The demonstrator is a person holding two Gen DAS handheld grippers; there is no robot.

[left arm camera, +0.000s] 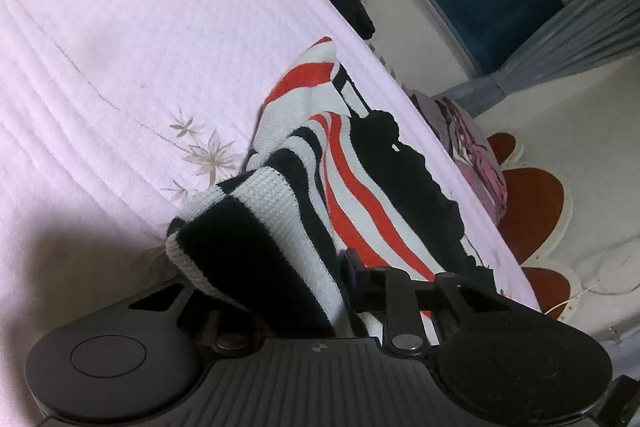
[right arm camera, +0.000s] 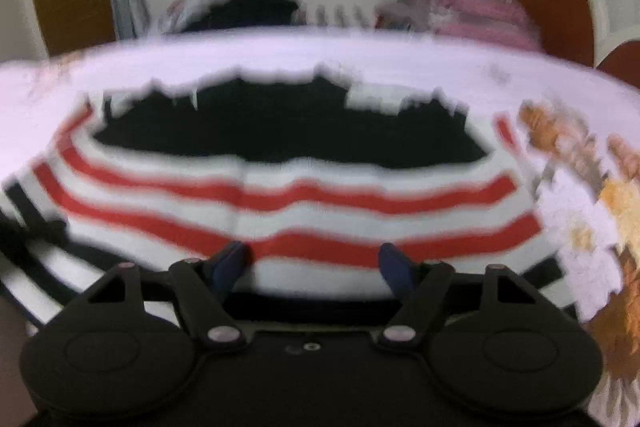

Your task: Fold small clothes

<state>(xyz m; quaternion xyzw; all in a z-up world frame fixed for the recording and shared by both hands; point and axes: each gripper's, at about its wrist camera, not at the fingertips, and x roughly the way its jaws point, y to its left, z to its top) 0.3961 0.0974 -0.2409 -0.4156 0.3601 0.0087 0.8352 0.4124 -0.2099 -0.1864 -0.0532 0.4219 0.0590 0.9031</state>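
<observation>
Garment: your striped knit sweater in black, white and red (left arm camera: pixel 344 163) lies on the pale pink quilted bedspread (left arm camera: pixel 100 47), close to the far edge of the bed; its black neck end points away from your right tongs.
Left tongs (left arm camera: pixel 304 291): one black-and-white striped part is lifted off the bed and draped over them. The knit hides the fingertips, so you cannot tell whether they are clamped on it or merely carrying it.
Right tongs (right arm camera: pixel 316 263): spread wide with nothing between the blue fingertips (right arm camera: pixel 394 263); they hang over the white and red stripes on the near side. This view is blurred, so contact with the cloth cannot be judged.
Weight: expect it to be light but bulky; a chunky knit this size should lift easily.
Stiffness: soft and floppy; it sags and bunches where unsupported, as the lifted part shows.
Grip: the waffle texture likely gives good friction, so slipping is a small worry; stretching is the greater one.
Where to hold: take a doubled edge or a cuff, pinching through both layers, rather than a single loose loop of yarn.
Risk: pulling one corner alone will probably drag the whole sweater across the bedspread.
</observation>
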